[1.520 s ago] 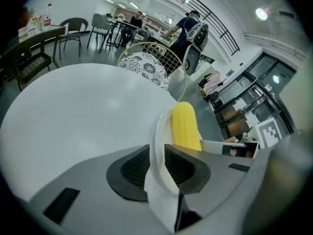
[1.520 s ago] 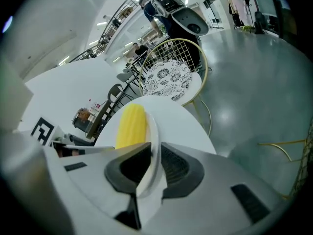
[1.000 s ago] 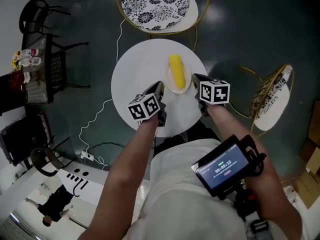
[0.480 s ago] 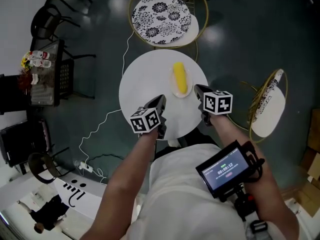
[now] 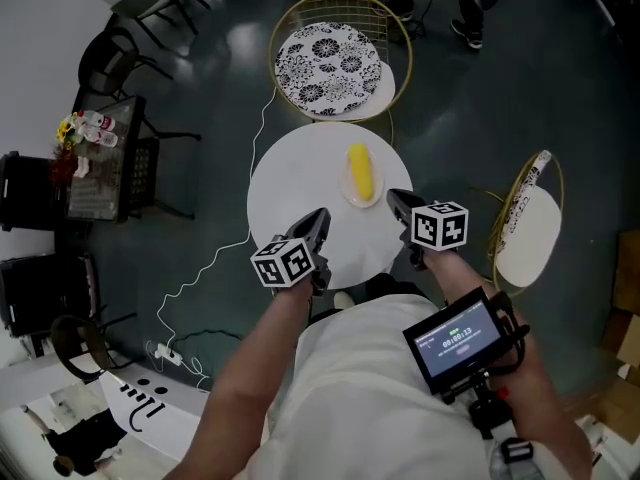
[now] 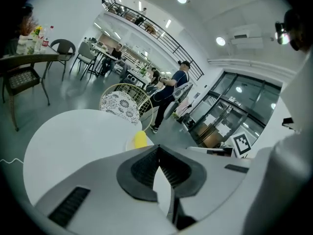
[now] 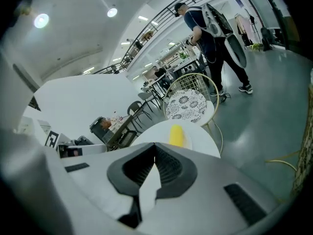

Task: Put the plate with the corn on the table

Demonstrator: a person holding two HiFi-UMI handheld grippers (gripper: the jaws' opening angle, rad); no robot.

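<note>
A yellow corn cob lies on a small white plate, which rests on the right half of the round white table. My left gripper hangs over the table's near edge, shut with nothing in it, to the plate's near left. My right gripper is just right of the plate at the table's rim, also shut and empty. In the left gripper view the corn shows beyond the closed gripper. In the right gripper view the corn lies ahead of the gripper.
A gold-wire chair with a patterned cushion stands behind the table, and another gold chair to the right. A dark side table with bottles is at left. A white cable crosses the floor. A person stands beyond.
Both grippers have drawn back from the plate toward the table's near edge. The plate with the corn stays on the table. The head view has lifted, so the table looks smaller.
</note>
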